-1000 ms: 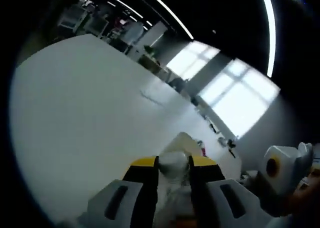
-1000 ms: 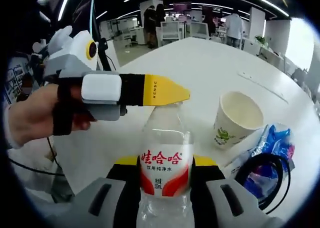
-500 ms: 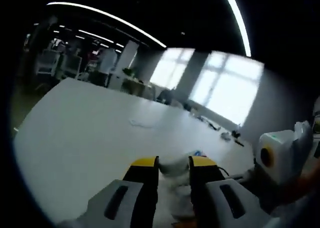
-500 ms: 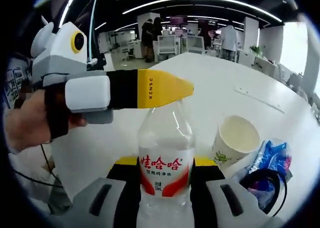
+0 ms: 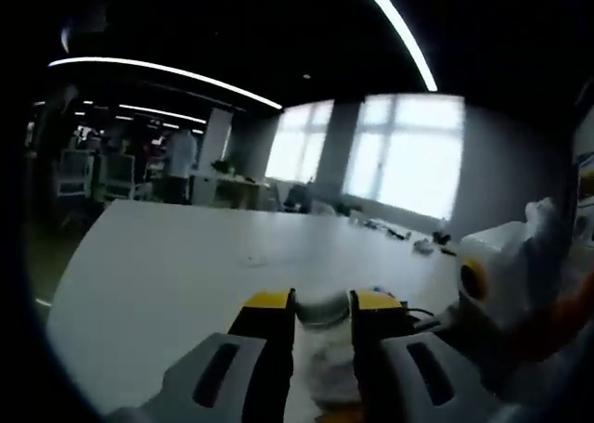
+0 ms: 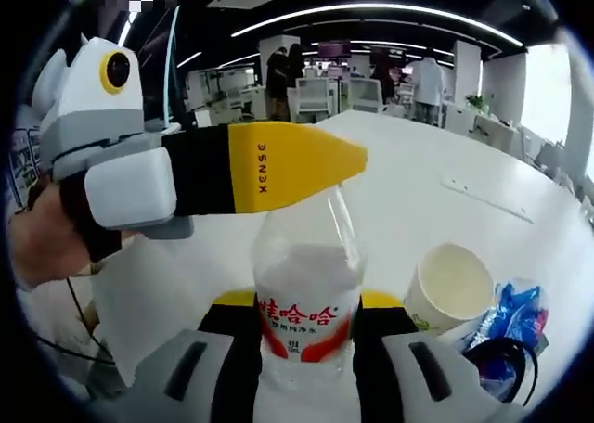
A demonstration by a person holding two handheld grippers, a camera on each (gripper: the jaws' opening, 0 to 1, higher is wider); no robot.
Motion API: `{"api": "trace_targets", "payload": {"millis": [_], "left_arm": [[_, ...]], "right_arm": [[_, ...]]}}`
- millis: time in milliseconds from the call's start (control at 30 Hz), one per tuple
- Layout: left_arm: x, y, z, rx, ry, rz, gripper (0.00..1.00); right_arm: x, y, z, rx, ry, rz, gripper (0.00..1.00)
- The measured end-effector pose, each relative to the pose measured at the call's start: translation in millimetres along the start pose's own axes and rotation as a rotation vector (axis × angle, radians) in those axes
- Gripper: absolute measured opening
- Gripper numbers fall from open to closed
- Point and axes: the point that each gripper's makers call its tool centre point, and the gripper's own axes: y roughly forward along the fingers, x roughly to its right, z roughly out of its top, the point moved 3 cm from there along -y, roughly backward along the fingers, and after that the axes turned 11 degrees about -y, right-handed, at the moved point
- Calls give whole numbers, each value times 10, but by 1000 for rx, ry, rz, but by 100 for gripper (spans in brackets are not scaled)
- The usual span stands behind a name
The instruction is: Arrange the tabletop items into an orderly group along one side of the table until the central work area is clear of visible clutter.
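In the right gripper view, the right gripper (image 6: 306,304) clamps a clear ribbed plastic bottle (image 6: 306,284) with a red-and-white label between its black, yellow-tipped fingers (image 6: 378,301). The left gripper (image 6: 348,160) reaches in from the left at the bottle's top; its tapered yellow fingertips hide the cap. In the left gripper view its fingers (image 5: 263,304) pinch the whitish cap (image 5: 322,308). Right of the right fingers, a white paper cup (image 6: 452,284) stands open on the smooth white table (image 6: 408,154), a crinkled blue packet (image 6: 515,314) and a black cable loop (image 6: 497,358) beside it.
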Motion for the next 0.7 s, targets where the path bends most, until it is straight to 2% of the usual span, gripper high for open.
{"api": "trace_targets", "payload": {"millis": [133,200,233,267,700], "left_arm": [[56,4,35,8,19,-29,18],[108,0,68,27,-13,-65,17],[114,-4,55,15,-15,-70,17],[123,-5,61,16,38,-70,17],[228,-69,29,3,63,-135,17]], "right_arm": [[31,4,14,12,-11,-15,34],[45,4,9,19,-20,-23,34],[51,5,11,24,-18,-25,34],[55,3,10,20,-21,-31,34],[6,-41,-28,33,-15,-57,35]]}}
